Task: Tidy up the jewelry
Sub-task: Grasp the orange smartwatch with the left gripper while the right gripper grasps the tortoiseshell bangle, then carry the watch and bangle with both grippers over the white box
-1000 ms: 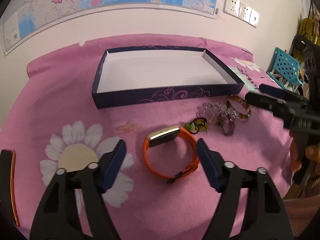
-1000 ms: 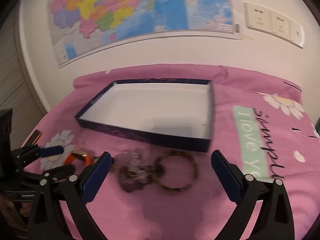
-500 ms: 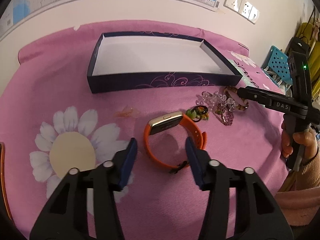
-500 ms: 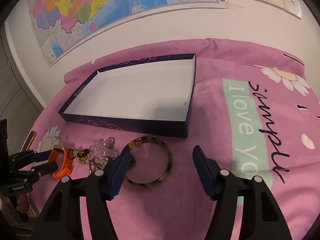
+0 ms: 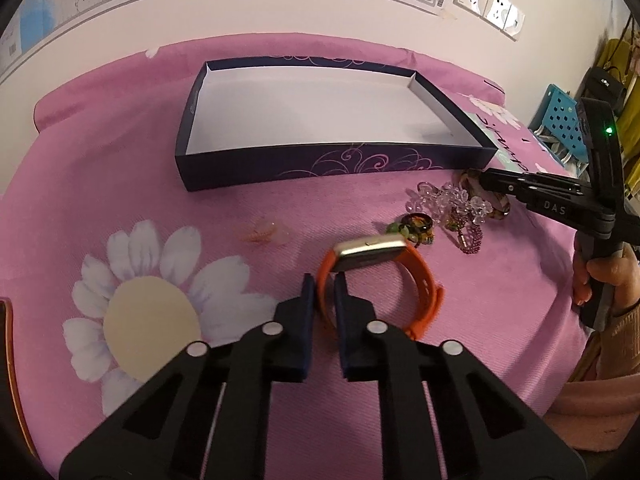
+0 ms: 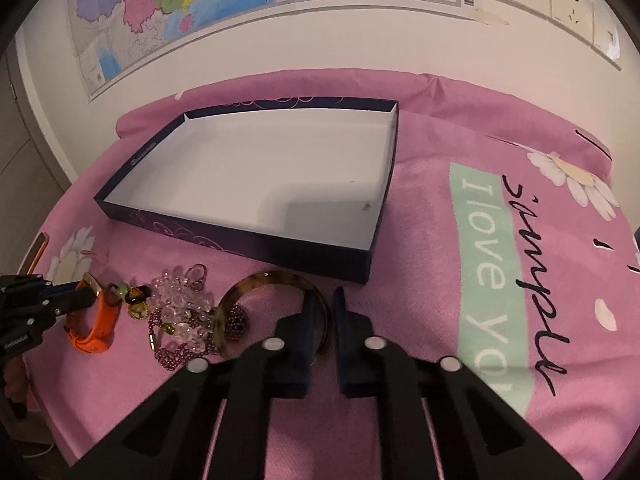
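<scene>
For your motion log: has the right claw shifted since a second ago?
Yes. The right claw came down toward the bangle before the box and shut on its rim.

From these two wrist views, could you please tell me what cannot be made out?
- Left wrist: most of the tortoiseshell bangle is hidden behind the right claw.
- Right wrist: the bangle's near rim is covered by that claw's fingers.
- Right wrist: the watch face is masked by the left claw.
- Both: the orange-edged object is cut off by the picture's edge.
- Left wrist: the pale pink trinket is too blurred to identify.
</scene>
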A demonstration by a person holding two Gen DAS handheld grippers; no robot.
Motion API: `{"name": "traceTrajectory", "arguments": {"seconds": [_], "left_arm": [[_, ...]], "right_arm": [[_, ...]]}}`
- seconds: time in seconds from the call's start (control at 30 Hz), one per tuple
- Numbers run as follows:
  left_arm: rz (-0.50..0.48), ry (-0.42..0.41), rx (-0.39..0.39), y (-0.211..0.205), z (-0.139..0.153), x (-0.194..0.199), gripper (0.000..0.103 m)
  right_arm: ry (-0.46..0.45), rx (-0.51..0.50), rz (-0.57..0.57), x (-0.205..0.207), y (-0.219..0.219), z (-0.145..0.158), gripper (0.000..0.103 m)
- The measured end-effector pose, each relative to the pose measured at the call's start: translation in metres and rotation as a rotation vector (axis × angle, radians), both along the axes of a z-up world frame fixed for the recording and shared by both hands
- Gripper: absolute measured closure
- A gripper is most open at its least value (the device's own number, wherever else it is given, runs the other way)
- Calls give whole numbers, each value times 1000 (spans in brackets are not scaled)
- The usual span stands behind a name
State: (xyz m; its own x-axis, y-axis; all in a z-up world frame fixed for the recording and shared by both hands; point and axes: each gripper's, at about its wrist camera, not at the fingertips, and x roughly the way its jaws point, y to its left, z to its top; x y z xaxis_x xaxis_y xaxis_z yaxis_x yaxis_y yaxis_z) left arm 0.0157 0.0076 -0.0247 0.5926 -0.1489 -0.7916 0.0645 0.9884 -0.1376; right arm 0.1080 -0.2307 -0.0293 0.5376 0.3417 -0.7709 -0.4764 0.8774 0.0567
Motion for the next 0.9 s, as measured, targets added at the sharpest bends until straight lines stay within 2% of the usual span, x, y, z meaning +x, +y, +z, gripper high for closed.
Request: {"name": "traceTrajectory", "arguments": {"seconds": [0.13, 0.2, 0.43, 0.7, 0.9], "left_arm": [[-7, -6, -10, 1, 2, 1, 95], [-19, -7, -49, 4, 4, 1, 95], [-33, -61, -104, 13, 26, 7, 95], [-22, -137, -61, 20, 61, 47, 95], [-6, -150, -34, 24, 70, 92, 95]], "right_arm": [[0, 33, -1, -2, -3, 3, 98], [2, 72, 7, -5, -7, 8, 98], [-46, 139, 34, -9, -8, 42, 97], [-106, 114, 94, 25, 24, 69, 97], [-113, 79, 88, 65, 47, 71, 97]]}}
